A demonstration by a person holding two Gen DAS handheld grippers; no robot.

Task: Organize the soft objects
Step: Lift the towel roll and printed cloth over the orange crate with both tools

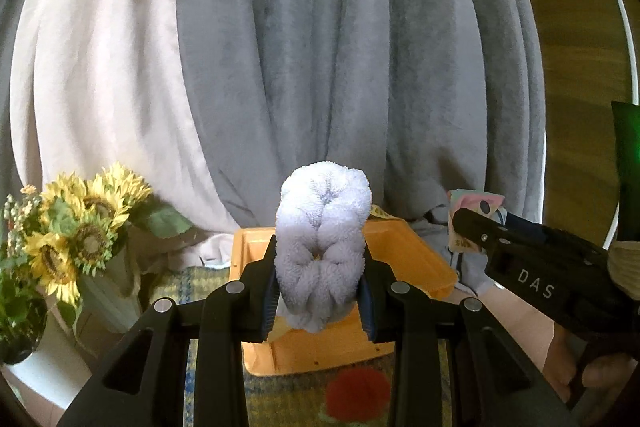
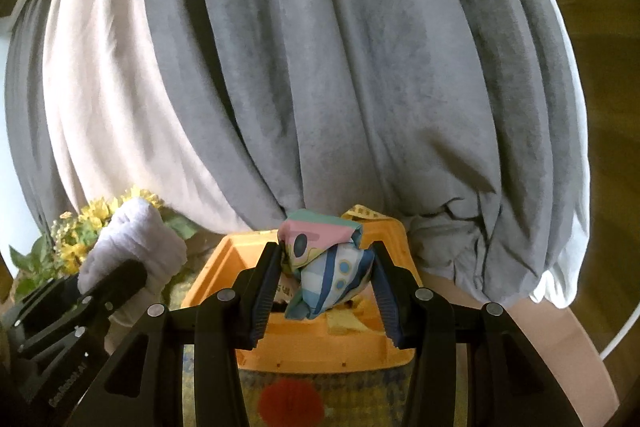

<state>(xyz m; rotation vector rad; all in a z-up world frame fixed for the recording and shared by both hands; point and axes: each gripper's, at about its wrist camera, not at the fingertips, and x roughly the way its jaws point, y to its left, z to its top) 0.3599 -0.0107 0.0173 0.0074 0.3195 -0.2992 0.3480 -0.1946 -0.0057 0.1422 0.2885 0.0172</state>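
My left gripper [image 1: 320, 259] is shut on a rolled white fluffy towel [image 1: 322, 227] and holds it upright above the orange bin [image 1: 416, 251]. My right gripper [image 2: 326, 267] is shut on a crumpled pastel patterned cloth [image 2: 328, 267] and holds it above the same orange bin [image 2: 320, 343]. The right gripper [image 1: 472, 223] also shows at the right of the left wrist view with the cloth [image 1: 476, 203] at its tip. The left gripper with the towel [image 2: 136, 247] shows at the left of the right wrist view.
A vase of sunflowers [image 1: 76, 227] stands to the left of the bin. Grey and white curtains [image 1: 320, 47] hang close behind. The bin sits on a yellow-green patterned mat with a red flower [image 1: 356, 395]. A yellow tape [image 2: 364, 213] lies at the bin's far rim.
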